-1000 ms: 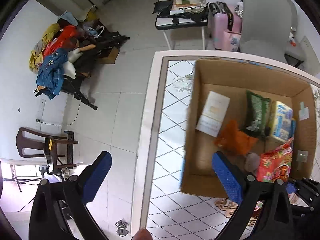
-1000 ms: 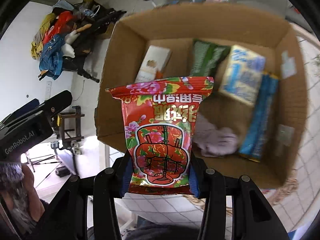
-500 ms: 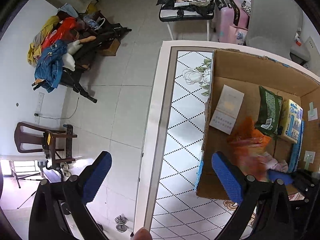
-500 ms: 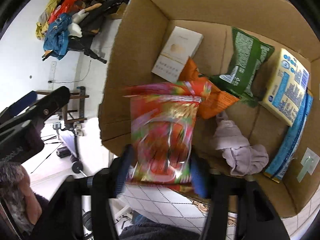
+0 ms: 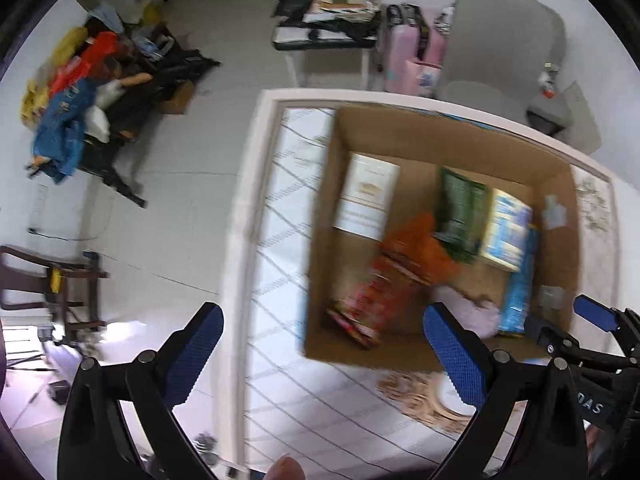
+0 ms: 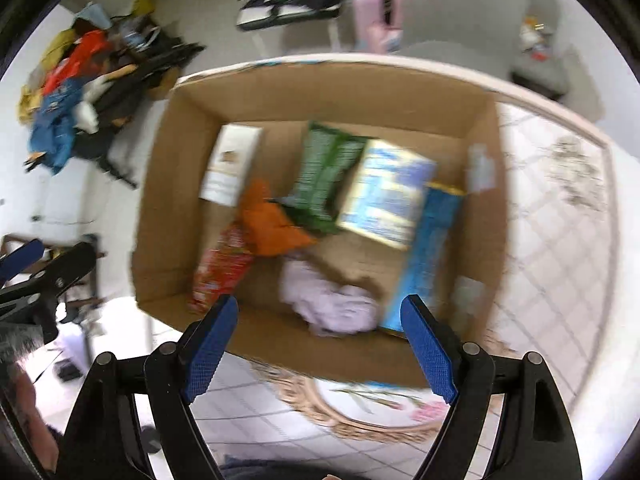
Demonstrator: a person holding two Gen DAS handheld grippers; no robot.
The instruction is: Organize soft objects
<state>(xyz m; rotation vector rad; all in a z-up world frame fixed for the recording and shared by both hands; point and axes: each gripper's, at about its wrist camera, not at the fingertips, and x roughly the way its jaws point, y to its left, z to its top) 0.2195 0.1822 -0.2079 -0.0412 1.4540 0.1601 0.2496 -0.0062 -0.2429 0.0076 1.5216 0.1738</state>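
Note:
An open cardboard box (image 6: 160,184) stands on the tiled table and also shows in the left wrist view (image 5: 320,216). The red flowered snack bag (image 6: 222,268) lies inside it at the near left, also in the left wrist view (image 5: 372,300). Around it lie an orange bag (image 6: 272,224), a green bag (image 6: 324,172), a lilac cloth (image 6: 332,304), a yellow-blue pack (image 6: 384,196), a blue pack (image 6: 428,260) and a white box (image 6: 230,164). My right gripper (image 6: 320,344) is open and empty above the box's near edge. My left gripper (image 5: 324,352) is open and empty over the table's left edge.
The table (image 5: 276,320) has a white rim and a diamond-pattern cloth. Beyond it are a pile of clothes (image 5: 68,112) on the floor, a wooden chair (image 5: 44,280), a grey chair (image 5: 508,52), a pink suitcase (image 5: 404,56) and a loaded stool (image 5: 324,28).
My right gripper has opened and let go of the red snack bag, which now lies in the box. The right gripper has drawn back. The left view has shifted.

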